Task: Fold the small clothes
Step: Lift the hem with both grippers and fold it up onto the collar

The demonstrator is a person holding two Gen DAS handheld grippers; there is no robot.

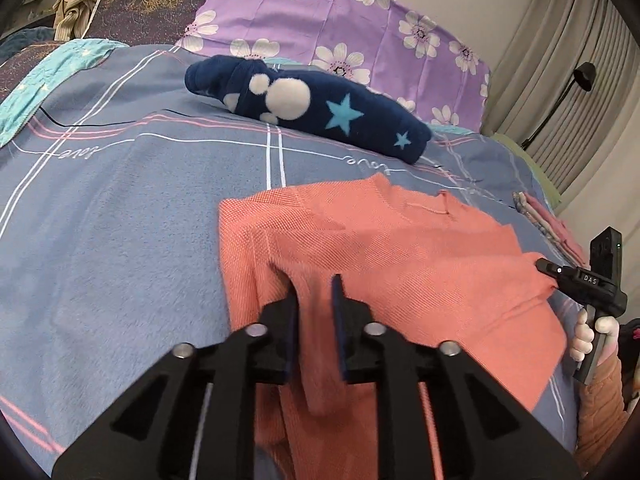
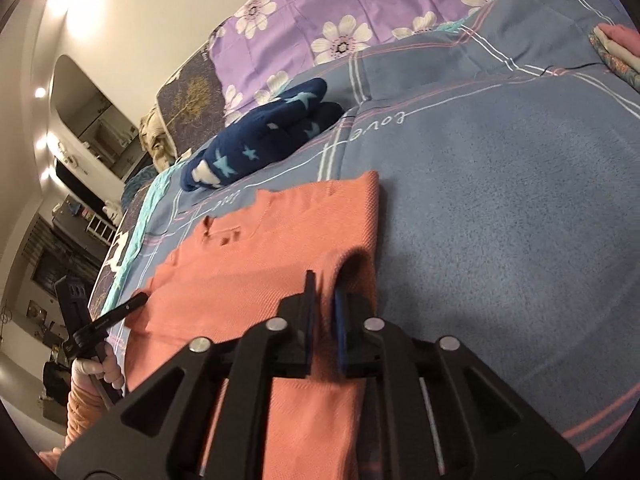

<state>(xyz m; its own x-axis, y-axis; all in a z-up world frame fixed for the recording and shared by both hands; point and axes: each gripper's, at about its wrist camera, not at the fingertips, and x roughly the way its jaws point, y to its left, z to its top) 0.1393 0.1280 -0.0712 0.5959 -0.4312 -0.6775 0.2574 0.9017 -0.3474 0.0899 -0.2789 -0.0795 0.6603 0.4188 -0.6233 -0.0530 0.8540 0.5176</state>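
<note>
Item: coral top [image 1: 400, 248], lower centre of frame, on bed [image 1: 120, 240]. Left tool [image 1: 316, 300] and right tool [image 2: 324, 300] each clench a fabric edge. Step: mid-fold; next likely carrying both edges across together.

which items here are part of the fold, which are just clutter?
In the job:
salmon knit top, pinched at both near corners
left gripper
right gripper

Lying about:
navy star fleece bundle
purple flowered pillow
blue plaid blanket
folded stack of clothes at the bed's edge
</note>
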